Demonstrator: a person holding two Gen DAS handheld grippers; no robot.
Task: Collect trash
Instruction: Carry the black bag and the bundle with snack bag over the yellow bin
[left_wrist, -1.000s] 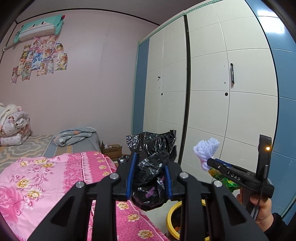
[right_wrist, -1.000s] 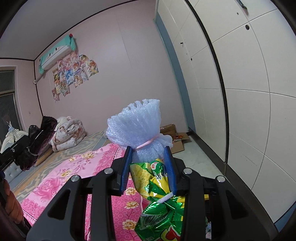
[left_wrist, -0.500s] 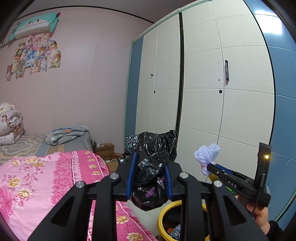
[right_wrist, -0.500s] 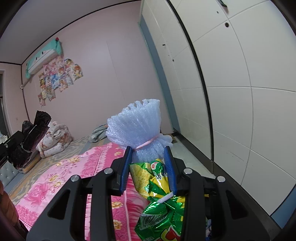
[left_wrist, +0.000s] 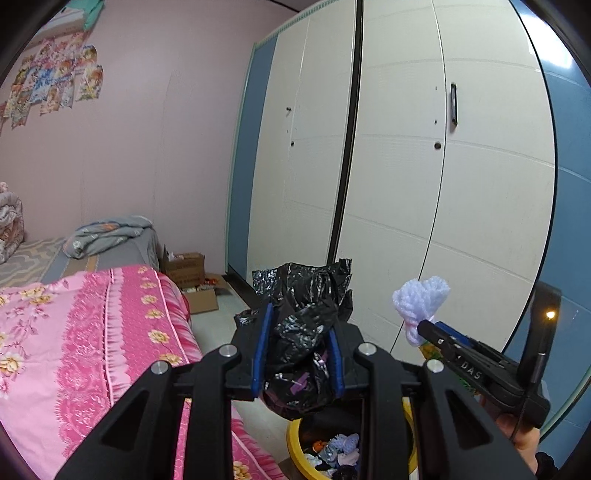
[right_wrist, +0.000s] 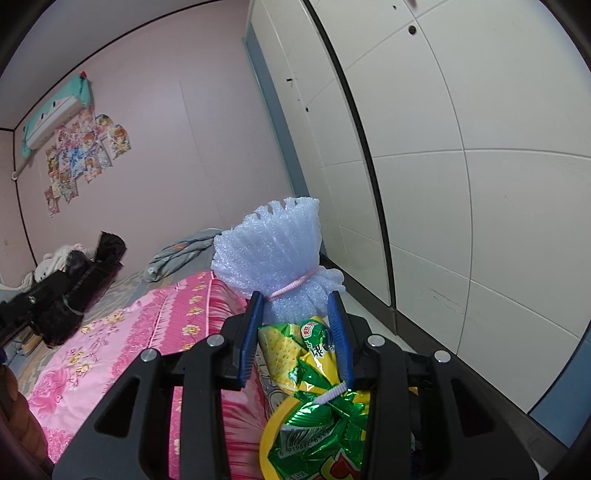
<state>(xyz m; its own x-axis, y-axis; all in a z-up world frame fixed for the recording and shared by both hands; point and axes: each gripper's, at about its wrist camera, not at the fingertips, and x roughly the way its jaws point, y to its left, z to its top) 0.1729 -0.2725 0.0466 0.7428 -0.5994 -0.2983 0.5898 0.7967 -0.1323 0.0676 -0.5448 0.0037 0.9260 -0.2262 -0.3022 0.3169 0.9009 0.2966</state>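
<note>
Left gripper (left_wrist: 298, 345) clamps black plastic bag (left_wrist: 303, 332); right gripper (right_wrist: 295, 332) pinches foam bundle (right_wrist: 275, 258) plus green snack wrapper (right_wrist: 314, 402). Yellow bin (left_wrist: 295, 439) at 6 o'clock.

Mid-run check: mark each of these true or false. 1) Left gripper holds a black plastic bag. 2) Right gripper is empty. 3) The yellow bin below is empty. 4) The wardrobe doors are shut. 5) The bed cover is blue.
1) True: the left gripper is clamped on the black plastic bag.
2) False: the right gripper grips a white foam bundle and a green snack wrapper.
3) False: the yellow bin already holds trash.
4) True: the wardrobe doors are shut.
5) False: the bed cover is pink and floral.
</note>
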